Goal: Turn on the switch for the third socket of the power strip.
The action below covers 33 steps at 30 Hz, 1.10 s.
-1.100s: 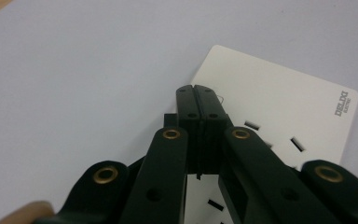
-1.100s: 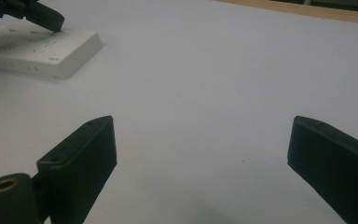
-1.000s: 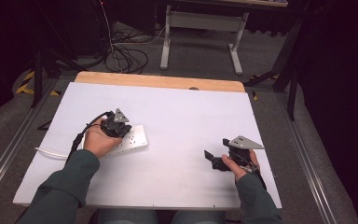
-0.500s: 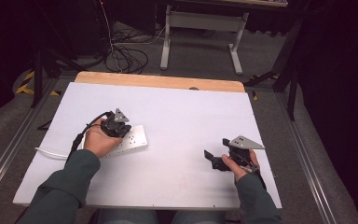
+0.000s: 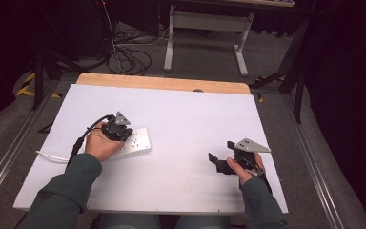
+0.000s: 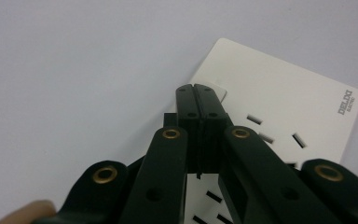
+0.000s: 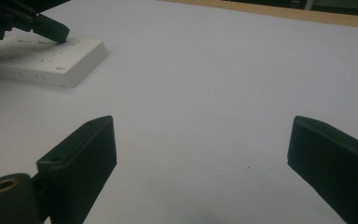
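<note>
On the desk's (image 5: 181, 109) left half lies a white power strip (image 5: 136, 143); the left claw (image 6: 197, 100), clenched with nothing between its jaws, presses its tips on the strip's switch end. The step looks like toggling that switch; next comes lifting clear. The right claw (image 7: 200, 149) rests released, well apart.

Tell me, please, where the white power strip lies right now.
In the high view the power strip lies on the table's left half, under the shut left gripper.
</note>
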### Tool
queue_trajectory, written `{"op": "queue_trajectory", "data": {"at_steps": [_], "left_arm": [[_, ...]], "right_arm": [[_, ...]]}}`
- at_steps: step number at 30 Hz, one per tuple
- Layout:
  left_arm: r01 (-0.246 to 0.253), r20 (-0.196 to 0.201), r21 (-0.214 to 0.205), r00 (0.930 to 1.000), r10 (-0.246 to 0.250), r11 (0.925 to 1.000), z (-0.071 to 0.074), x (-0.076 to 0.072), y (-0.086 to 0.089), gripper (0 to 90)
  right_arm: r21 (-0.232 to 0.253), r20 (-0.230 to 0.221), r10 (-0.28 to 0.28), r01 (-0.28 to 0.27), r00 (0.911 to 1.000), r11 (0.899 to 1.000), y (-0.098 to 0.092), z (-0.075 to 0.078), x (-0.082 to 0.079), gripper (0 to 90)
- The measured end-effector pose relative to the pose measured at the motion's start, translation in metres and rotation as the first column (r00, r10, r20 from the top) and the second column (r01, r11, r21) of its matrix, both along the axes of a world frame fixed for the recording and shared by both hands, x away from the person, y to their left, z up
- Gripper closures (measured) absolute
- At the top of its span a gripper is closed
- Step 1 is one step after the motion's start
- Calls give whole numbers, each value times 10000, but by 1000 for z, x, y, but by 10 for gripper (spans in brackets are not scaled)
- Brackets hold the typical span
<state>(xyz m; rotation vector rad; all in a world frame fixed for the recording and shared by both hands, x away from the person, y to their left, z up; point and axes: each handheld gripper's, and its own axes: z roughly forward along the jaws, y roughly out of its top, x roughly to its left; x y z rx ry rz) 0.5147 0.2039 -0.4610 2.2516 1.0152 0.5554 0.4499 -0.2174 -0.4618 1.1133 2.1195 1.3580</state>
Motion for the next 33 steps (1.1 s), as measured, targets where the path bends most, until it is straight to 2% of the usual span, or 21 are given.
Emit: {"op": "queue_trajectory", "data": {"at_steps": [3, 5, 7, 9, 12, 13, 15, 17, 20, 23, 29, 30, 32, 33], "left_arm": [[-77, 72, -86, 9999, 77, 9999, 0, -1, 3, 898], [-227, 328, -472, 9992, 242, 9986, 4, -1, 9, 898], [-517, 651, -931, 9962, 579, 9943, 9, -2, 15, 898], [-639, 793, -1285, 9941, 745, 9897, 12, -4, 21, 898], [-747, 893, -1813, 9917, 920, 9806, 17, -9, 29, 898], [-739, 1017, -1875, 9903, 942, 9795, 19, -10, 32, 898], [-776, 1020, -2148, 9896, 1014, 9736, 22, -14, 36, 898], [-754, 1129, -2281, 9882, 1033, 9707, 24, -17, 40, 898], [-855, 1095, -2494, 9872, 1158, 9646, 25, -22, 46, 897], [-1001, 1113, -2561, 9850, 1322, 9614, 25, -26, 53, 895], [-1204, 1178, -2875, 9801, 1599, 9502, 28, -40, 66, 883], [-1217, 1197, -2860, 9796, 1615, 9505, 28, -43, 69, 883], [-1352, 1281, -2918, 9755, 1788, 9469, 29, -48, 75, 884], [-1454, 1297, -3006, 9729, 1914, 9426, 30, -50, 78, 884]], "right_arm": [[34, -27, -3, 4, 10000, 10000, 1, 0, 1, 86], [20, 0, 47, -47, 10000, 10000, 1, 0, 2, 86], [31, -25, 58, -58, 10000, 10000, 2, -1, 3, 86], [4, -44, 88, -88, 10000, 10000, 3, -1, 4, 85], [27, -29, 153, -153, 9999, 9999, 6, 0, 6, 85], [25, -42, 181, -181, 9998, 9998, 7, 0, 6, 86], [35, -32, 233, -233, 9997, 9997, 9, 0, 7, 85], [23, -5, 301, -301, 9995, 9995, 11, 0, 9, 86], [28, -10, 336, -336, 9994, 9994, 12, 1, 11, 86], [57, -2, 429, -429, 9991, 9991, 14, 1, 14, 85], [161, 100, 669, -671, 9977, 9976, 19, 4, 20, 86], [223, 96, 690, -692, 9976, 9974, 20, 4, 20, 86], [238, 149, 768, -771, 9969, 9967, 22, 6, 23, 86], [257, 138, 773, -776, 9969, 9967, 23, 6, 24, 85]]}}
